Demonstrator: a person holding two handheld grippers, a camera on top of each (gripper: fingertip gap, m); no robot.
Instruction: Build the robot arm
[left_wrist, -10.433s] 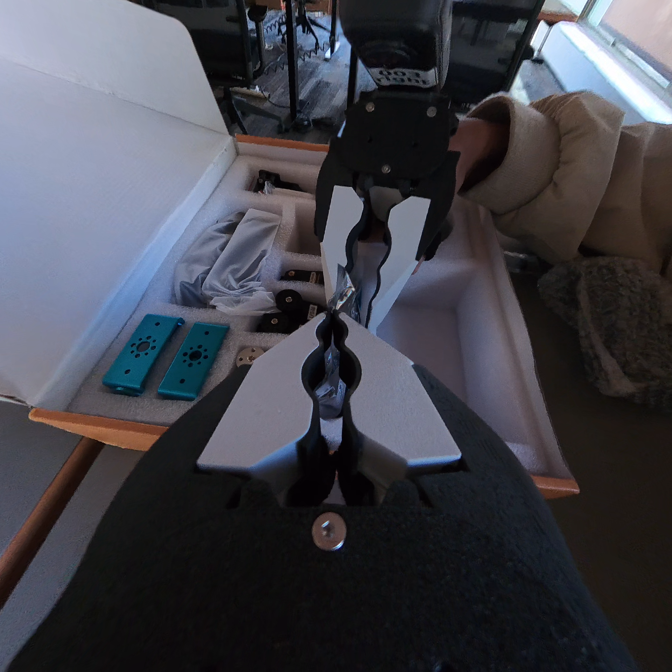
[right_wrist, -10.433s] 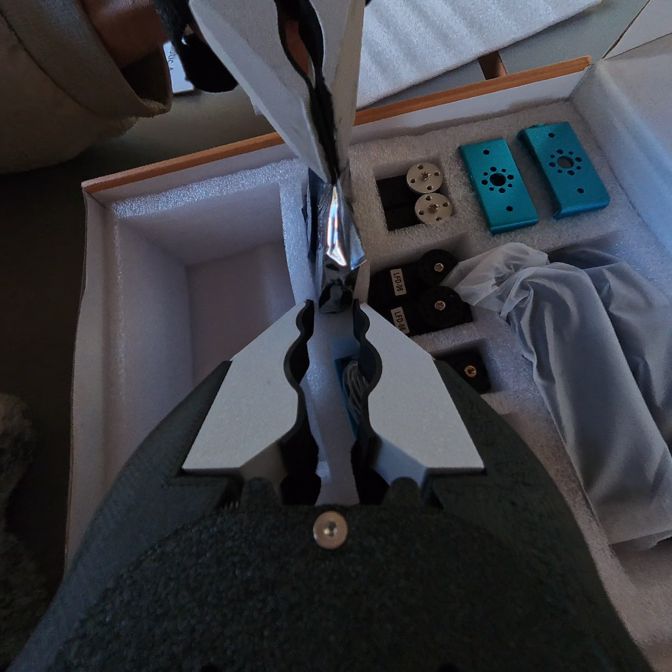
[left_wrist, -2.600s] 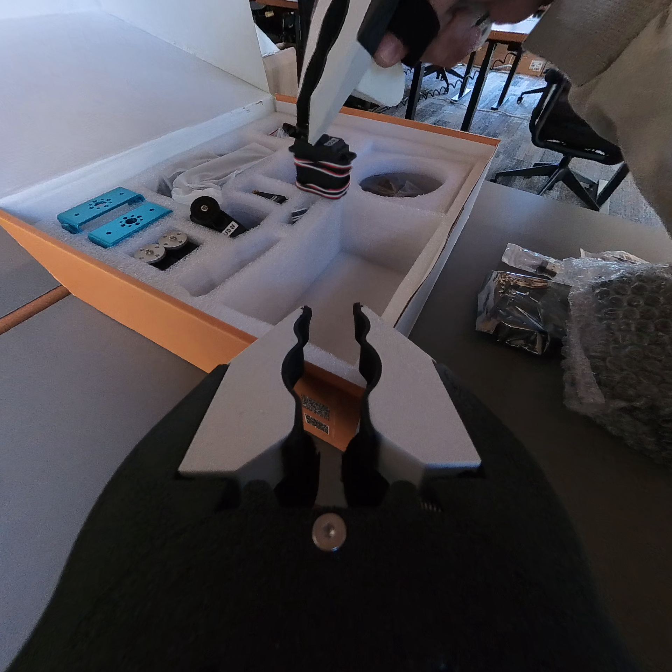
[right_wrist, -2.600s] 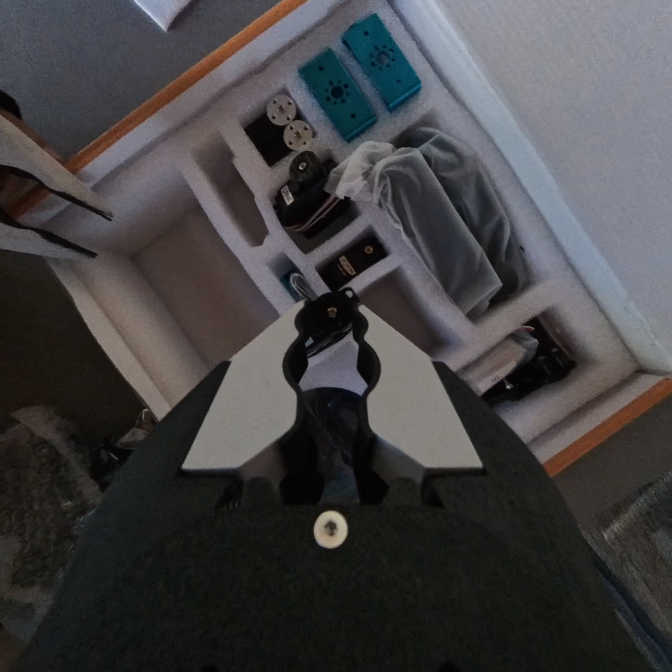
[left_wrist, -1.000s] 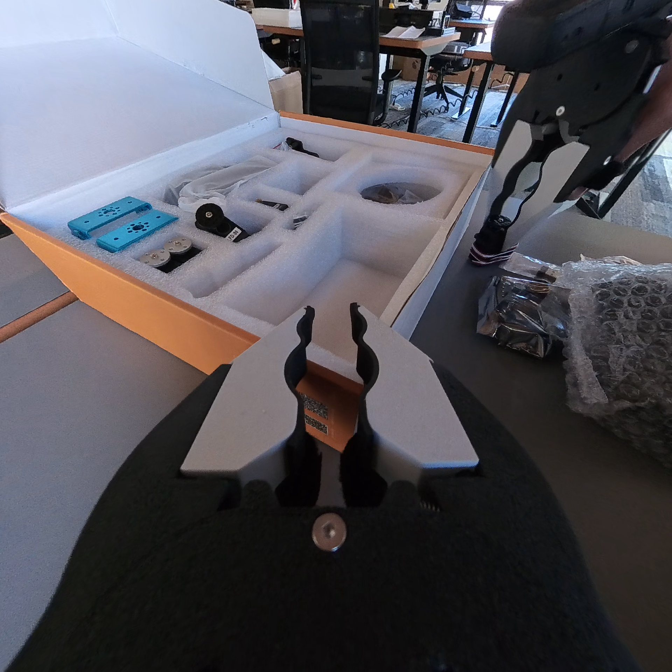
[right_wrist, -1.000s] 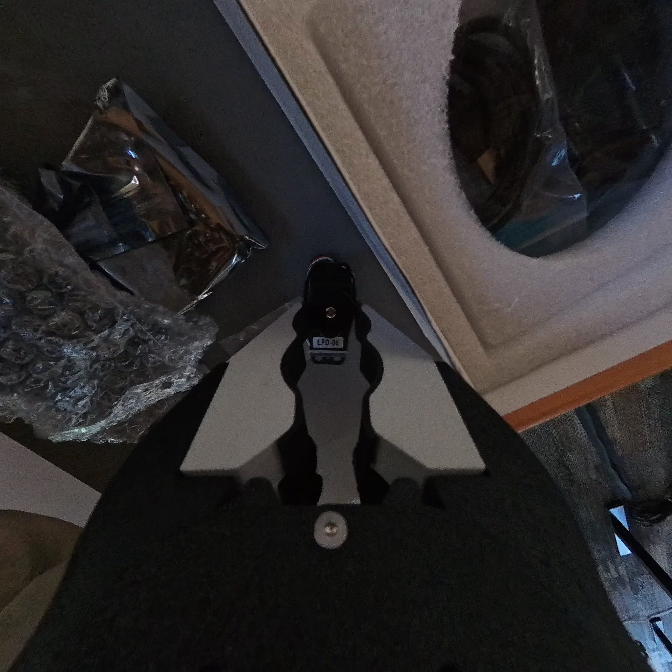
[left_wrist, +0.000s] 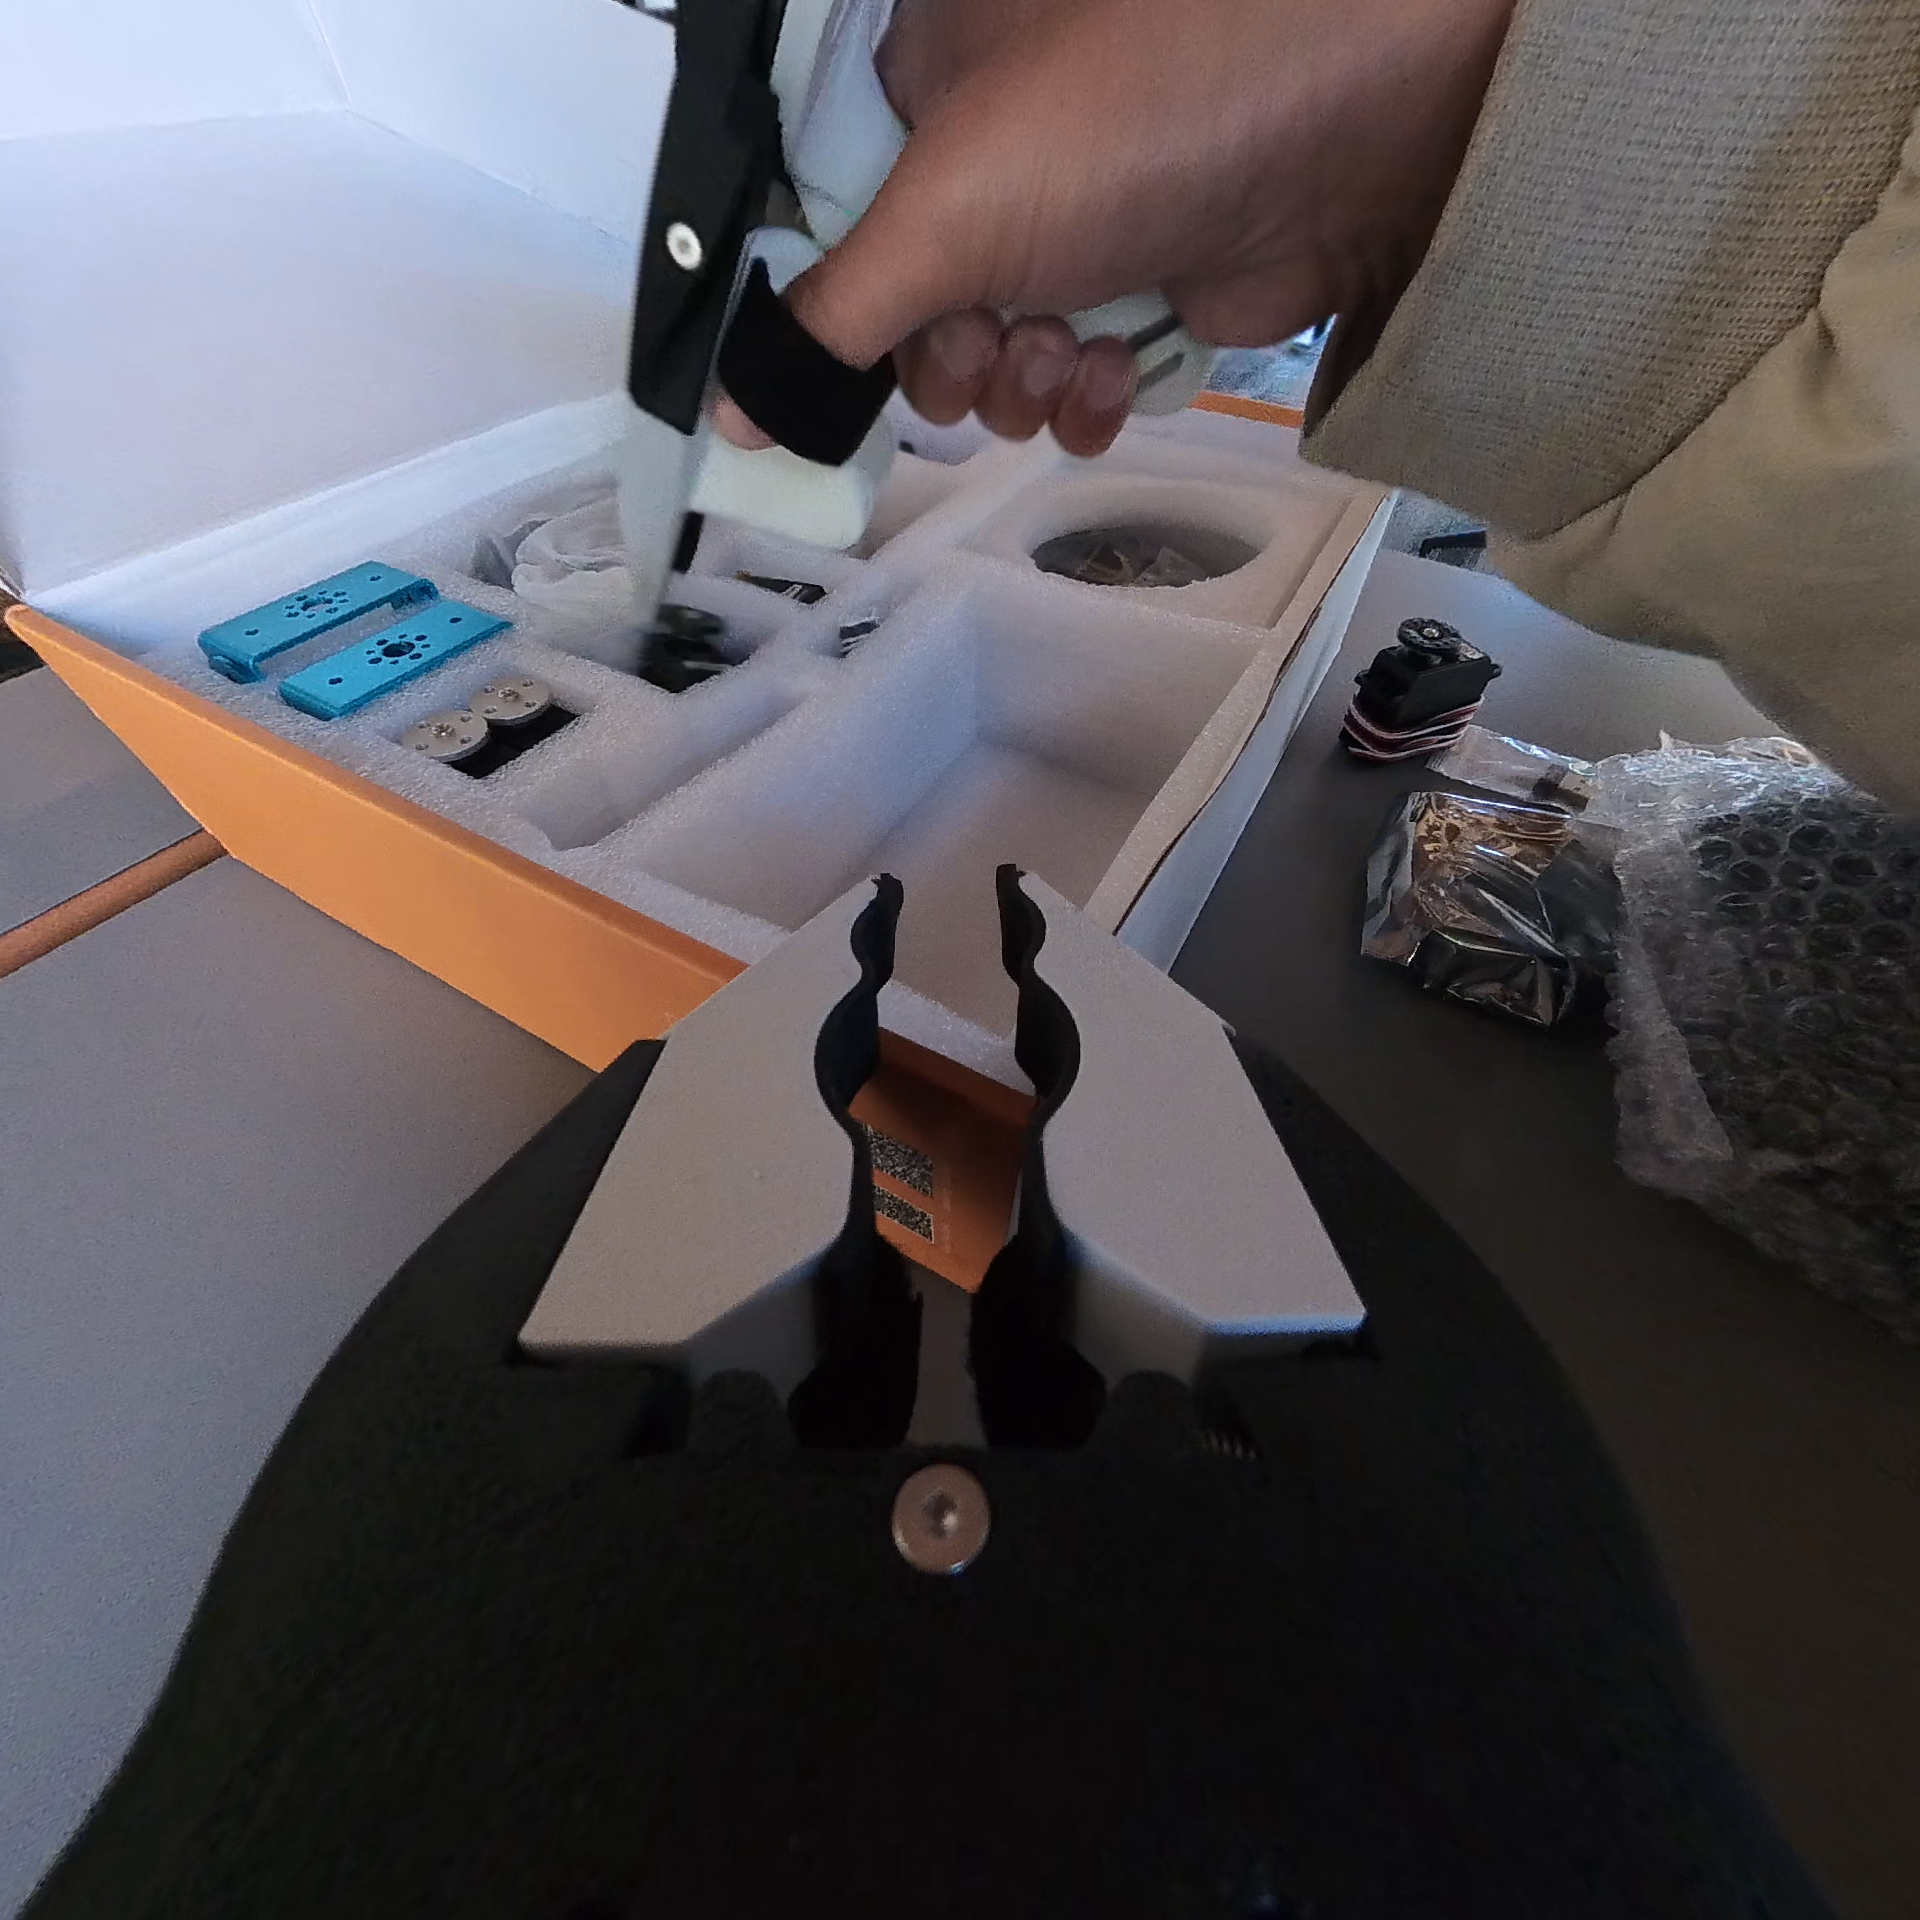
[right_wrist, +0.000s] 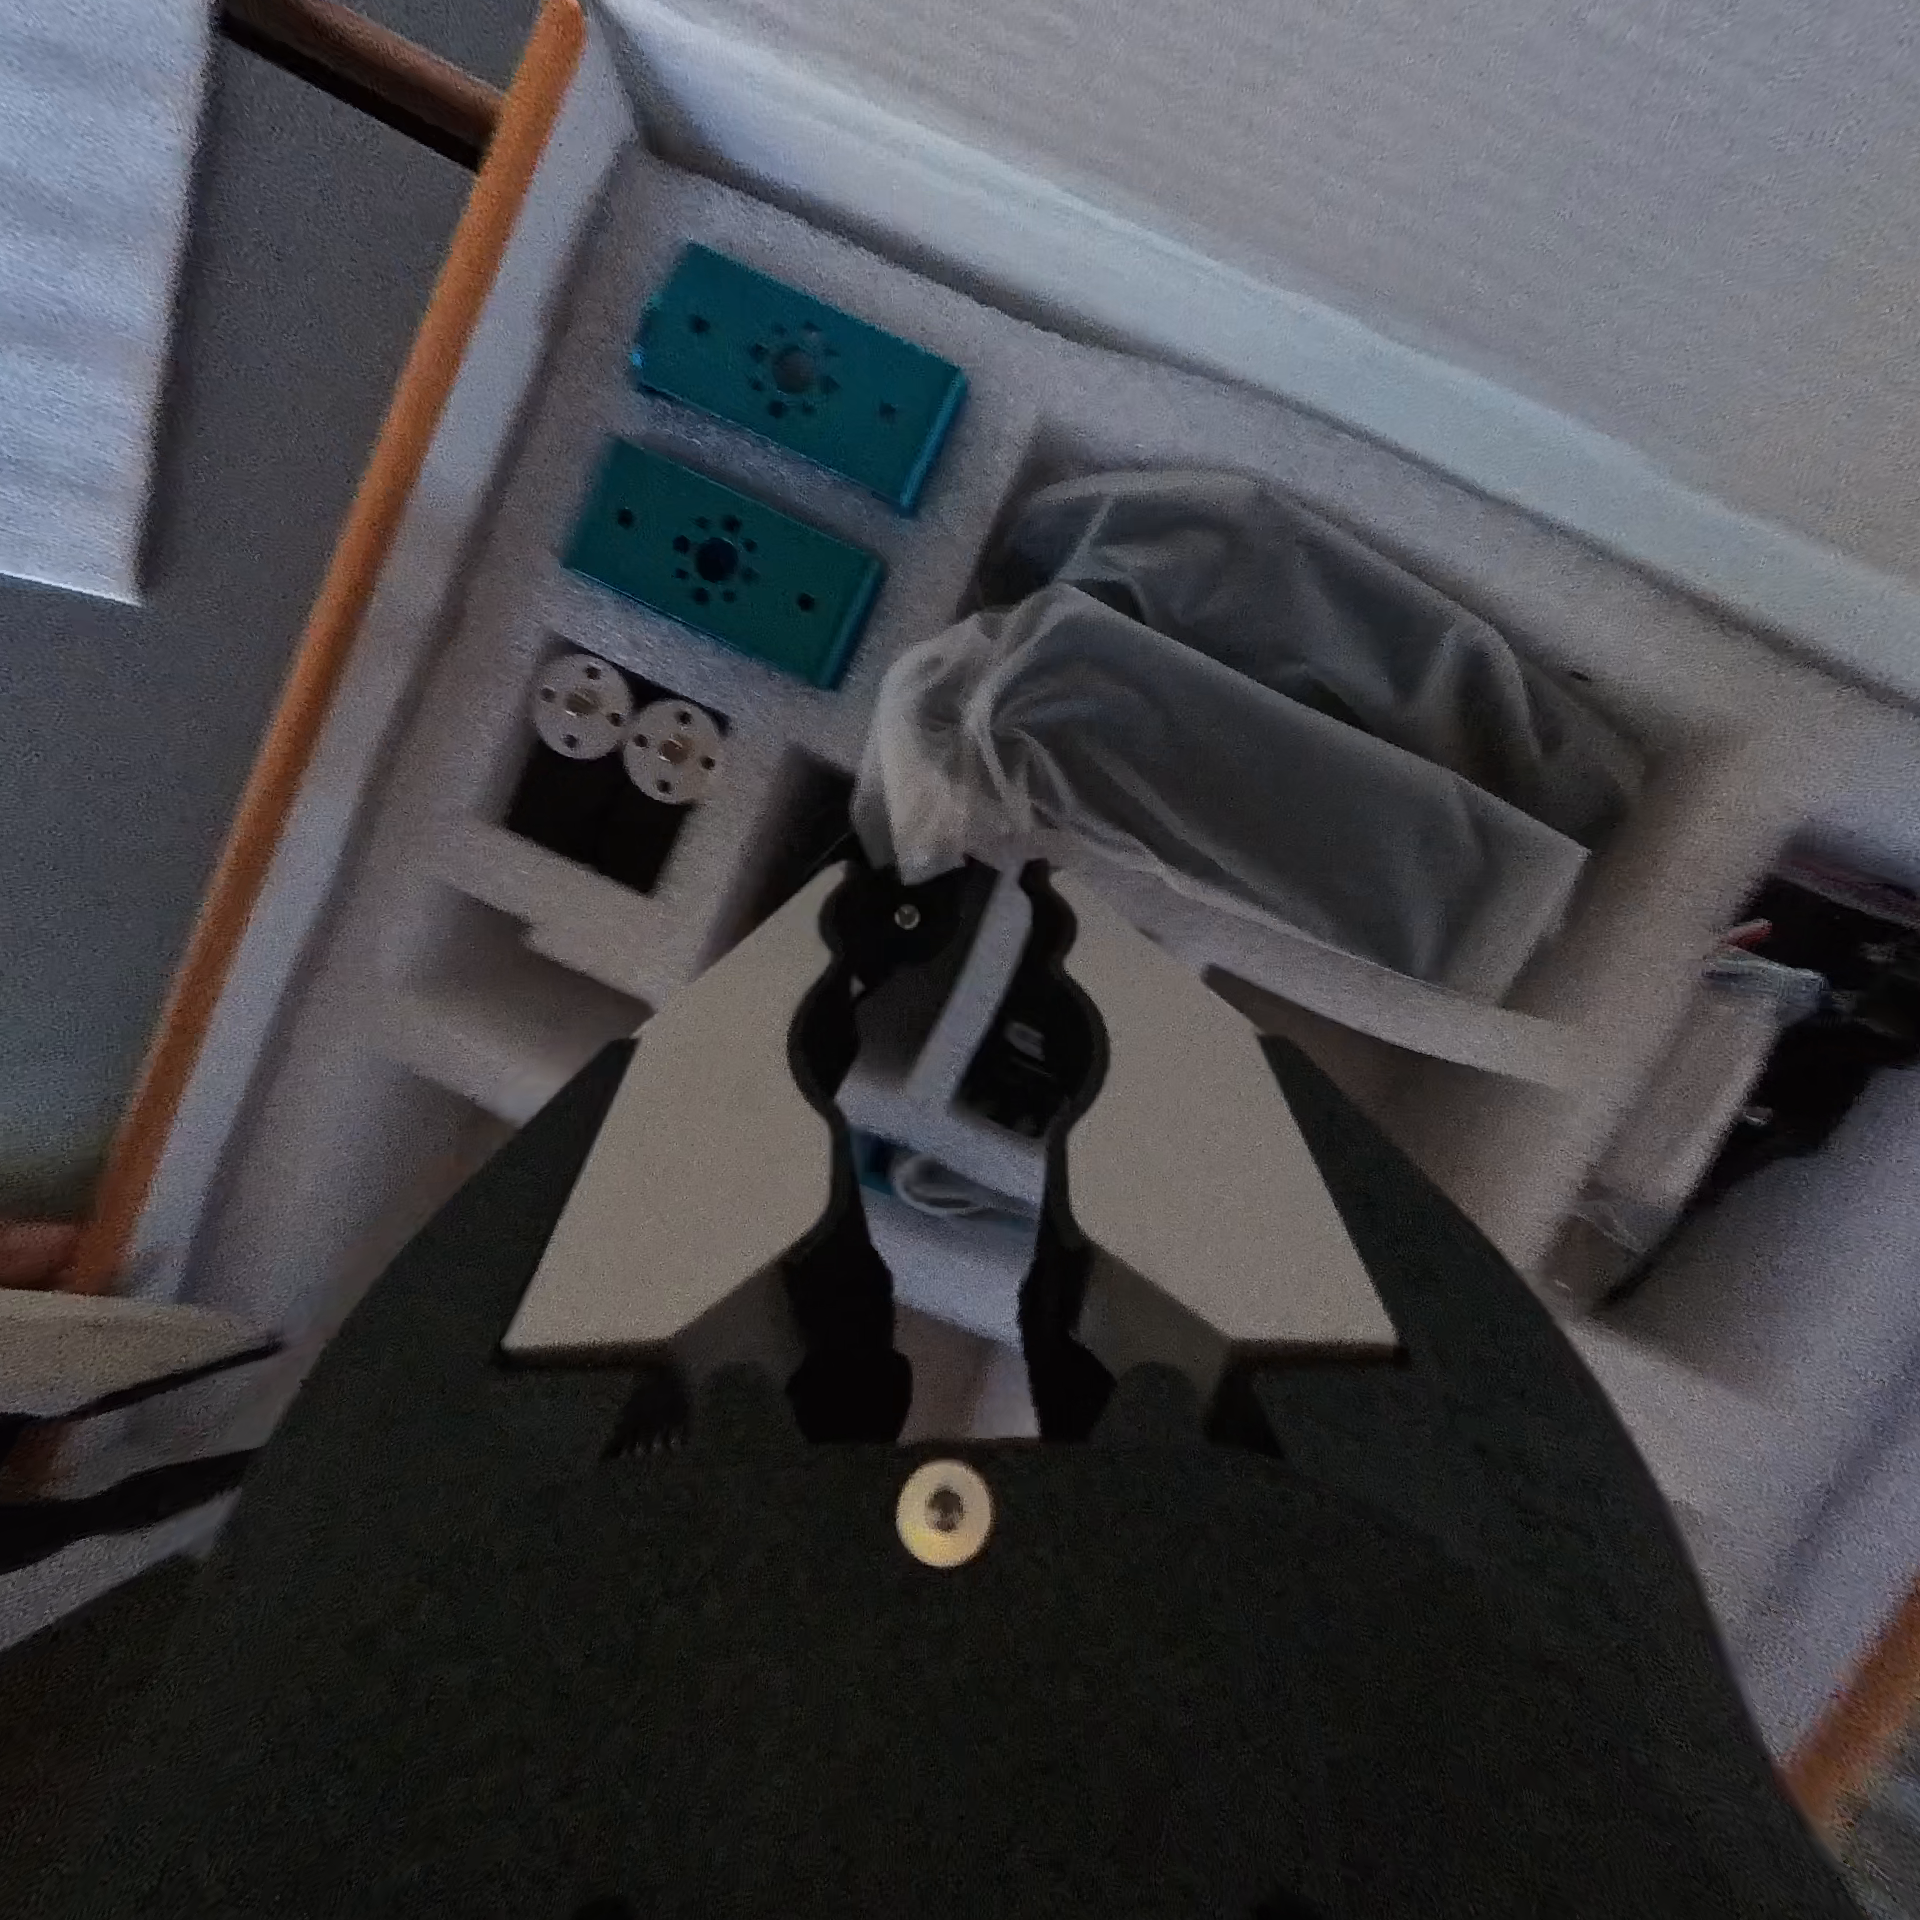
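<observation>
Left hand-held gripper: jaws parted a narrow gap, nothing between them. It hangs over the near orange edge of the box, tips above the big empty foam pocket.

Right hand-held gripper: jaws parted somewhat wider, nothing clamped. In the left wrist view it reaches down into the box from above, held by a hand in a beige sleeve; tips are blurred there. In its own view the tips are right at a black servo sitting in a foam pocket; the servo's round horn sits by the left fingertip. Contact: cannot tell.

Around it in the box:
- two blue plates side by side near the orange edge
- two silver discs on black parts, just beside the plates
- grey wrapped bundle, its bunched white end touching or overlapping the servo pocket
- round recess with a small bag of parts, far end
- white lid standing open behind

On the worktop, right of the box:
- another black servo with its wire wound round it, upright, clear of the box
- silver foil bag just beside it
- bubble wrap wad touching the foil bag
</observation>
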